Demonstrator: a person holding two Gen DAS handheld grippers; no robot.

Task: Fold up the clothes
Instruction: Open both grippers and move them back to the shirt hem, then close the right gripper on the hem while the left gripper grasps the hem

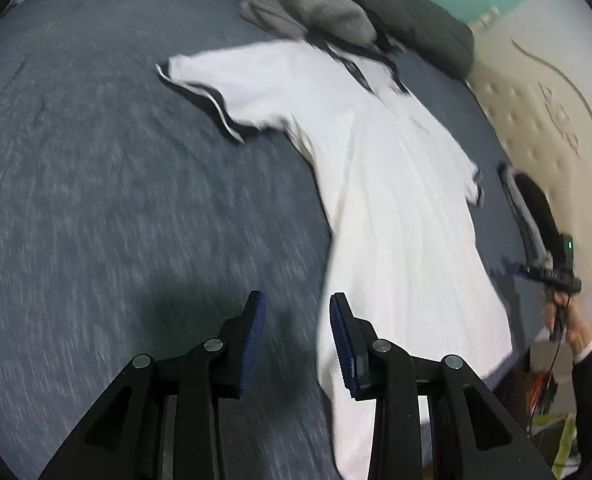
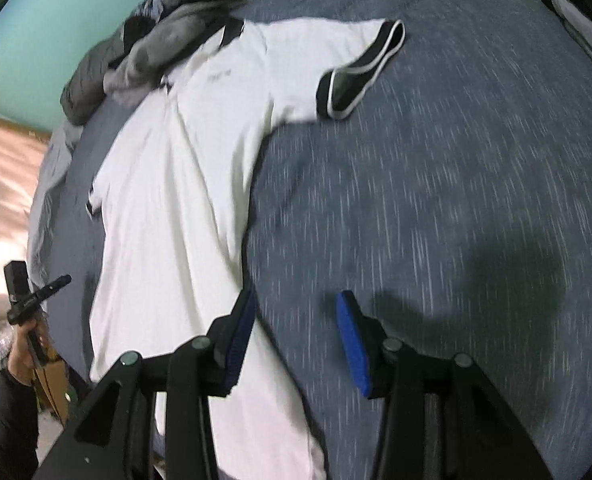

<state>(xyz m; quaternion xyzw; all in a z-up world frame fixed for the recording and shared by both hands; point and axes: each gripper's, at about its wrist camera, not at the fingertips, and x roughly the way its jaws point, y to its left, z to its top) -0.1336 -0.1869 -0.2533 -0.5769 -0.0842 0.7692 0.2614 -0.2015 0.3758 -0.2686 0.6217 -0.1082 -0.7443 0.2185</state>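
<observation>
Jaws of both the left gripper point(image 1: 298, 336) and right gripper point(image 2: 293, 340) are hanging apart over the shirt's point(image 1: 396, 200) hem; soft, light cloth is probably best pinched at the hem corners.

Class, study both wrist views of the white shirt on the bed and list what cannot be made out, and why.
1. Chest print on the white shirt: right wrist view, too small and motion-blurred to read.
2. Shirt hem: both views, hidden behind the left gripper and right gripper.
3. Grey garment by the collar: left wrist view, bunched and blurred, type unclear.
4. Far sleeve: left wrist view, cuff barely visible.
</observation>
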